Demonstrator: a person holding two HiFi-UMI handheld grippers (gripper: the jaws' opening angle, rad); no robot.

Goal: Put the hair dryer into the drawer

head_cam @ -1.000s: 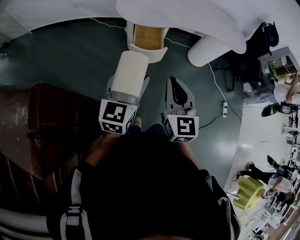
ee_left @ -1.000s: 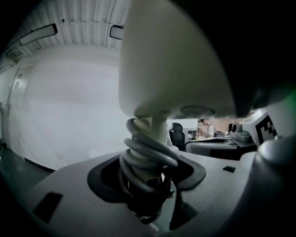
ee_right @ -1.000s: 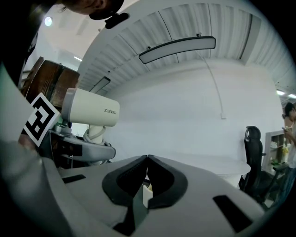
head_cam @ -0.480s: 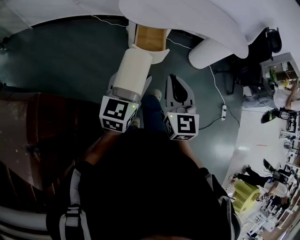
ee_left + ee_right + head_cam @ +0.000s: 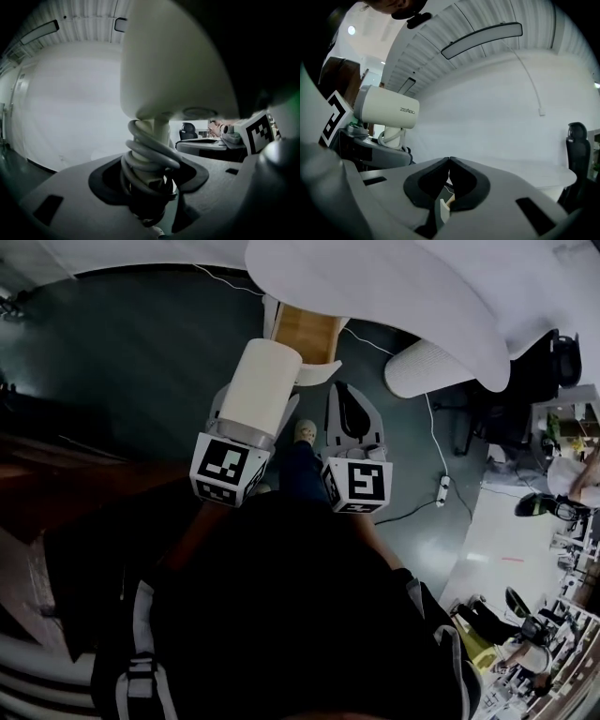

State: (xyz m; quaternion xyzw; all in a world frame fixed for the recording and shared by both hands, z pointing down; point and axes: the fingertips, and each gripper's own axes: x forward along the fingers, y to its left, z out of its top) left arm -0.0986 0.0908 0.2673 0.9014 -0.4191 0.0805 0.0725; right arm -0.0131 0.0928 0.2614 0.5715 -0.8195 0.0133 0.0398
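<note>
while the left gripper [image 5: 149, 180] sits just short of the drawer [image 5: 302, 329] and to its left, its jaws clamp the handle of the hair dryer [image 5: 264, 385]; the white barrel reaches close to the drawer's left front corner, outside it. the drawer stands open under the white table [image 5: 394, 287]; just short of it on the right, the right gripper [image 5: 353, 416] has its jaw tips pressed together on nothing.
</note>
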